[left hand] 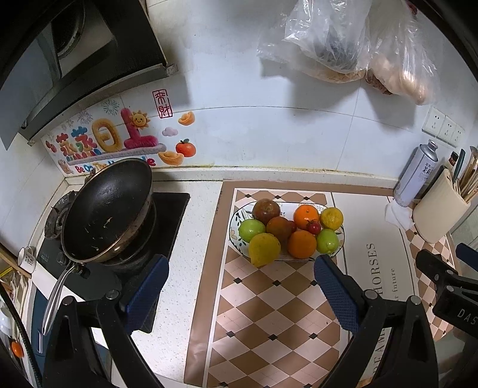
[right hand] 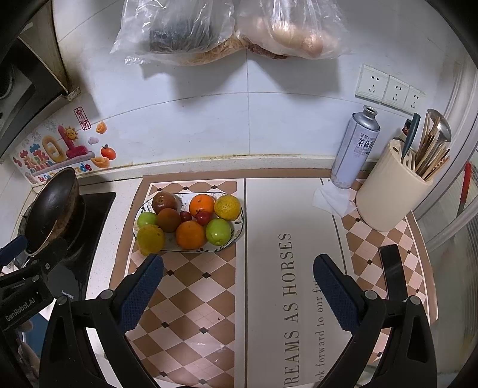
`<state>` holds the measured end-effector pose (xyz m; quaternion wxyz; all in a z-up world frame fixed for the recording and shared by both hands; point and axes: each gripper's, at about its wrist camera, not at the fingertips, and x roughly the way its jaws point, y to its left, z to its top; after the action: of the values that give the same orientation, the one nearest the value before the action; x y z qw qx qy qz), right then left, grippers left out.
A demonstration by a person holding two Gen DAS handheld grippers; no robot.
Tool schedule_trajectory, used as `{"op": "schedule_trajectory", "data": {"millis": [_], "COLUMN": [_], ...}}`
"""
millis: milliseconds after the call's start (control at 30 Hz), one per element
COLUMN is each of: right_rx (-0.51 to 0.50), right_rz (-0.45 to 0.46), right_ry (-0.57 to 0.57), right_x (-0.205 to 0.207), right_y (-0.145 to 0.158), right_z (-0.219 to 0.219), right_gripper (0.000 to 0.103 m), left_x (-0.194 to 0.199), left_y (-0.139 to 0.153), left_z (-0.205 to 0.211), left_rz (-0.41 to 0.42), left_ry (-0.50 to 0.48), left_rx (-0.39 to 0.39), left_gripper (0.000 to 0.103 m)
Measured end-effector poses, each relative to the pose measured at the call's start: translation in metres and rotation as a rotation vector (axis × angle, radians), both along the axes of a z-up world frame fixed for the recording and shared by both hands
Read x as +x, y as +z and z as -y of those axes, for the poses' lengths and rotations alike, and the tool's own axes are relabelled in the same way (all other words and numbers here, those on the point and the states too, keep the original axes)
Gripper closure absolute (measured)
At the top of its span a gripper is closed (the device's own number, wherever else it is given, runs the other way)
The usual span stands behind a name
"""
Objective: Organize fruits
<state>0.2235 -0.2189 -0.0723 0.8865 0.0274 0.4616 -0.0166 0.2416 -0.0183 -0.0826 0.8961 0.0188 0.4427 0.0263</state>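
Observation:
A patterned oval plate [left hand: 235, 218] [right hand: 239, 229] on the checkered mat holds several fruits: oranges [left hand: 301, 243] [right hand: 190, 235], green apples [left hand: 251, 230] [right hand: 218, 231], yellow lemons [left hand: 264, 249] [right hand: 150, 239], dark red-brown fruits [left hand: 266, 210] [right hand: 164, 202] and small red ones [left hand: 313, 227] [right hand: 203, 217]. My left gripper [left hand: 240, 270] hovers open just in front of the plate with nothing between its fingers. My right gripper [right hand: 238, 270] is open too, held to the right of the plate over the mat.
A black wok [left hand: 107, 210] [right hand: 52, 206] sits on the stove at the left. A spray can [right hand: 355, 147], a crumpled tissue [right hand: 333, 198] and a cream utensil holder [right hand: 391, 191] stand at the back right. Plastic bags [right hand: 227, 27] hang on the wall above.

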Motion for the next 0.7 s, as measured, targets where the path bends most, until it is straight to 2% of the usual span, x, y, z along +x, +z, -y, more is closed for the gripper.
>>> {"op": "schedule_trajectory", "data": {"millis": [700], "right_rx": [-0.001], "right_rz": [0.002], "right_ry": [0.019], "right_x": [-0.017], "right_y": [0.006], "right_z": [-0.019], "right_gripper": [0.001], "left_x": [-0.011], "left_y": [0.003], "left_z": [-0.002], "left_rz": [0.007], "left_ry": [-0.006], "left_rx": [-0.013], "left_gripper": [0.003]}}
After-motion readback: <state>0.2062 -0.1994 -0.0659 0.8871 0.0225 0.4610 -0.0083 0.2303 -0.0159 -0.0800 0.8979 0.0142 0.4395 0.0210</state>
